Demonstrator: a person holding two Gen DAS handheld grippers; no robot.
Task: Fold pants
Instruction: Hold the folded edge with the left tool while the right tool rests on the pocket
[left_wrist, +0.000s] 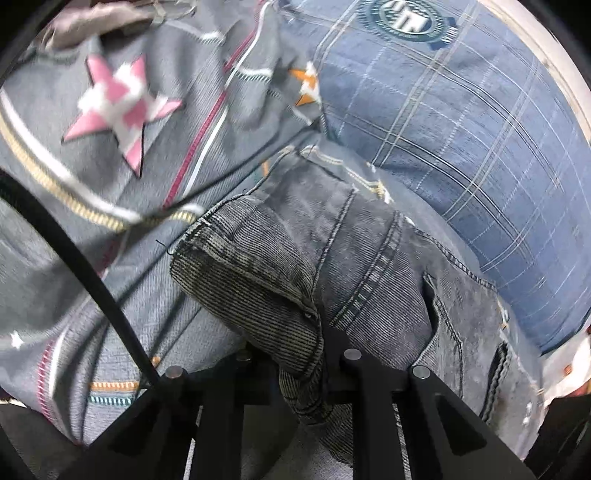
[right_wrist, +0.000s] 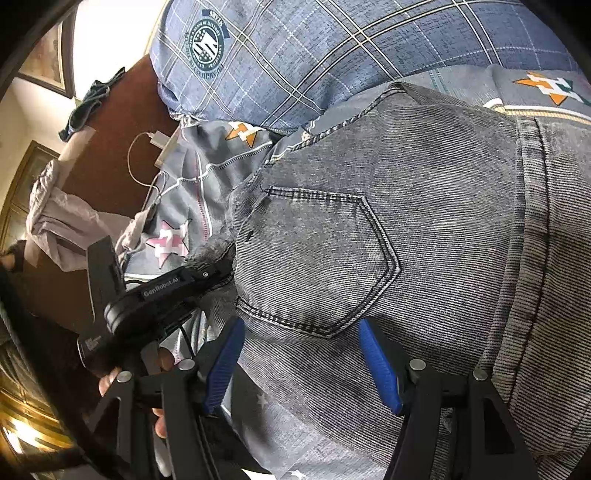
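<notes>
A bunched edge of the jeans was pinched by the left tool; the right tool was held spread, just below the jeans' pocket.

My jeans are grey denim, ribbed and rough, with thick stitched seams. The plaid pillow and starred bedsheet look like soft matt cotton. My right gripper has ridged blue plastic pads on matt black arms.
</notes>
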